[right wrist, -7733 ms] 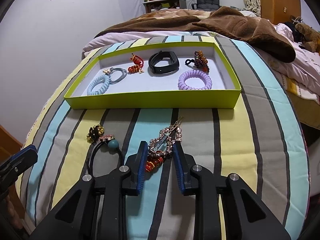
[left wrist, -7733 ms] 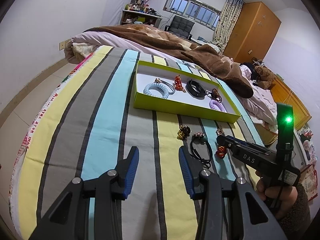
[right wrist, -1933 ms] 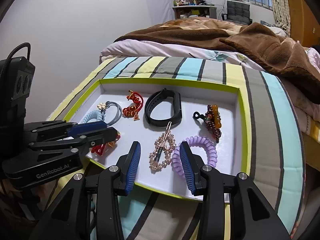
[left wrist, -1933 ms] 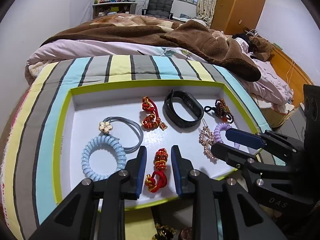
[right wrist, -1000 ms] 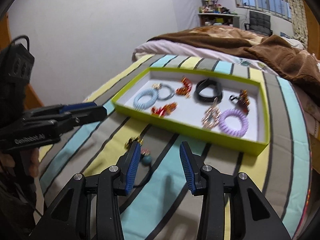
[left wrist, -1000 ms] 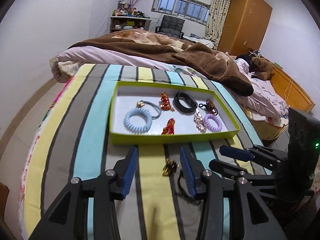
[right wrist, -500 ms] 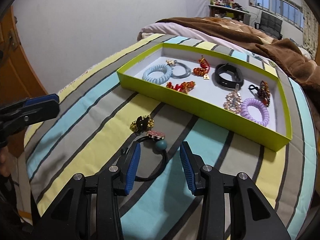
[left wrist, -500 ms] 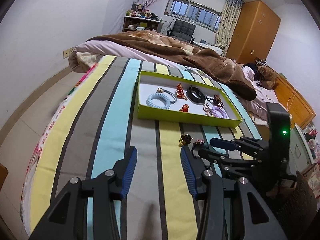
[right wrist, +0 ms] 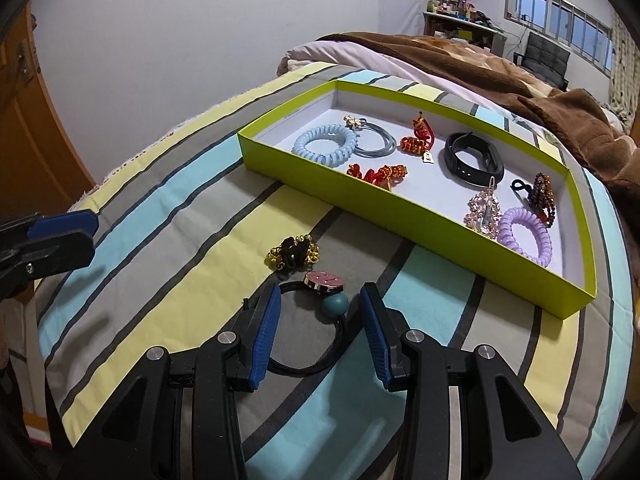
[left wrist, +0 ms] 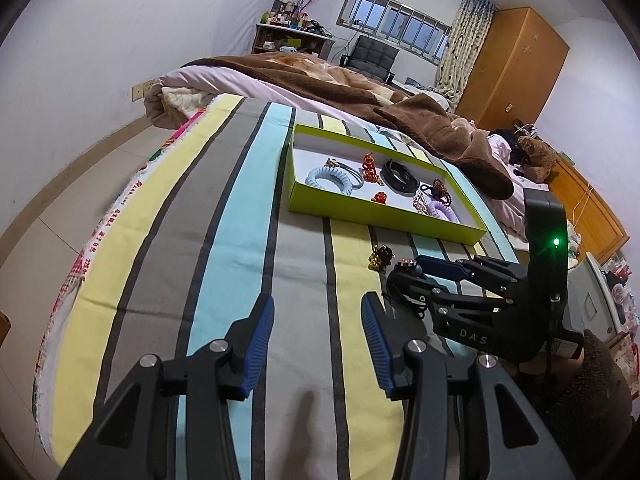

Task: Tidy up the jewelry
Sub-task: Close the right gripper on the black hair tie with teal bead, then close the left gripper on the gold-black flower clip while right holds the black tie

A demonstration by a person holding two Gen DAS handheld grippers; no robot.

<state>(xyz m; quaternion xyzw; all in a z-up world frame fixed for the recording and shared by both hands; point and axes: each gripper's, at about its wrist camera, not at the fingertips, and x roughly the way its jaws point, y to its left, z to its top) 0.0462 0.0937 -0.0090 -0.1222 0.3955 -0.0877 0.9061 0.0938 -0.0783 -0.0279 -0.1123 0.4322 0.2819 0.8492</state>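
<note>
Both my grippers have left the tray (right wrist: 408, 204); right gripper (right wrist: 318, 326), jaws wide and empty, straddles the black hair tie (right wrist: 320, 344) near the bed's (right wrist: 168, 216) foot edge; left gripper (left wrist: 318, 344) gapes empty.

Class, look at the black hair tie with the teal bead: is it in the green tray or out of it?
Out. The black hair tie lies on the striped bedspread, in front of the green tray, between the open right gripper fingers.

Your left gripper (left wrist: 318, 322) points down at a slant over the bed's near edge, its blue-padded jaws spread wide with nothing between them. Your right gripper (right wrist: 319, 320) is likewise tilted downward, jaws wide apart and pressing on nothing, low over the bed, to the right of the left one.
</note>
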